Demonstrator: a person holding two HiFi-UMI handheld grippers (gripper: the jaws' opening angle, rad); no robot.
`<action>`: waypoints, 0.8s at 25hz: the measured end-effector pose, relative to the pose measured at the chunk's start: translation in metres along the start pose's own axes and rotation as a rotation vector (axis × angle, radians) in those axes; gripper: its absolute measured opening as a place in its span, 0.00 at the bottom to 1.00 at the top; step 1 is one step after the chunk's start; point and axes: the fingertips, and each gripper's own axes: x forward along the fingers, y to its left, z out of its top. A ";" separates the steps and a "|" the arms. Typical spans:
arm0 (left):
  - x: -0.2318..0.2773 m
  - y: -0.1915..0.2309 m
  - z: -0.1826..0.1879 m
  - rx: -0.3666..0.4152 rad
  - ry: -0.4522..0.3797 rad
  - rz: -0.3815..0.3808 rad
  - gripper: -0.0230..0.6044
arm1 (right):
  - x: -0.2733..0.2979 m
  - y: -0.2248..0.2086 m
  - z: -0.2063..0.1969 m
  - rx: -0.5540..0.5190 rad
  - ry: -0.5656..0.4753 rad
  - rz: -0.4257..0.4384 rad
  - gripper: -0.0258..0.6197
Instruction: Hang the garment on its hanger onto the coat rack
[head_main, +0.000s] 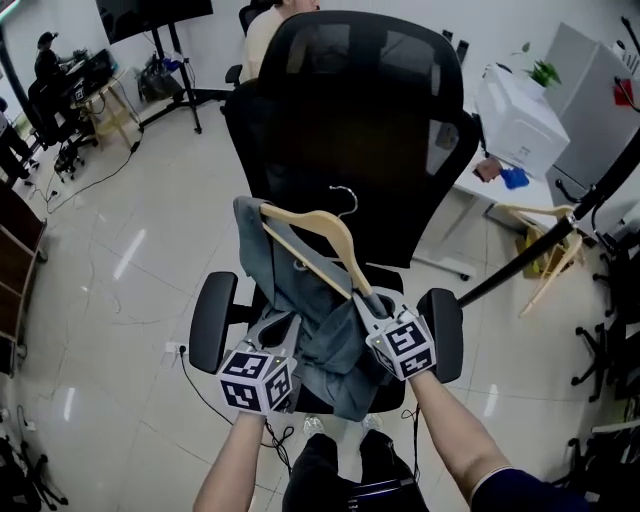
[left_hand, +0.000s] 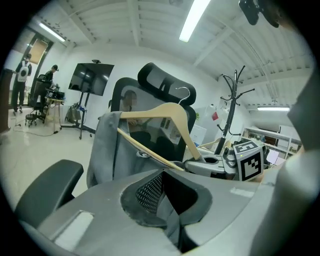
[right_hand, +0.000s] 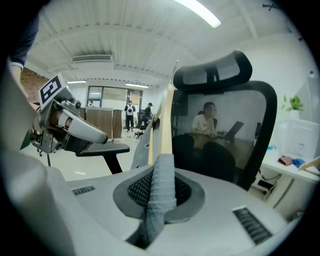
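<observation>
A wooden hanger (head_main: 318, 236) with a metal hook (head_main: 346, 200) is held above the seat of a black office chair (head_main: 350, 110). A grey-blue garment (head_main: 330, 345) drapes over the hanger and bunches below it. My right gripper (head_main: 368, 300) is shut on the hanger's right arm, with a strip of the cloth (right_hand: 161, 185) pinched against the wood (right_hand: 165, 112). My left gripper (head_main: 278, 328) is shut on a fold of the garment (left_hand: 170, 220) at its lower left. The black coat rack (head_main: 530, 250) slants at the right and also stands in the left gripper view (left_hand: 231, 100).
A spare wooden hanger (head_main: 552, 262) hangs on the rack. A white box (head_main: 520, 120) sits on a desk behind the chair at the right. The chair's armrests (head_main: 212, 320) flank my grippers. People sit at desks at the far left and behind the chair.
</observation>
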 end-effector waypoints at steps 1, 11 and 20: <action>-0.004 -0.003 0.009 0.015 -0.006 -0.005 0.01 | -0.011 -0.004 0.011 -0.008 -0.016 -0.017 0.09; -0.017 -0.067 0.104 0.195 -0.111 -0.152 0.01 | -0.138 -0.026 0.106 -0.016 -0.173 -0.173 0.09; -0.022 -0.179 0.149 0.303 -0.170 -0.272 0.01 | -0.269 -0.051 0.145 0.009 -0.268 -0.264 0.09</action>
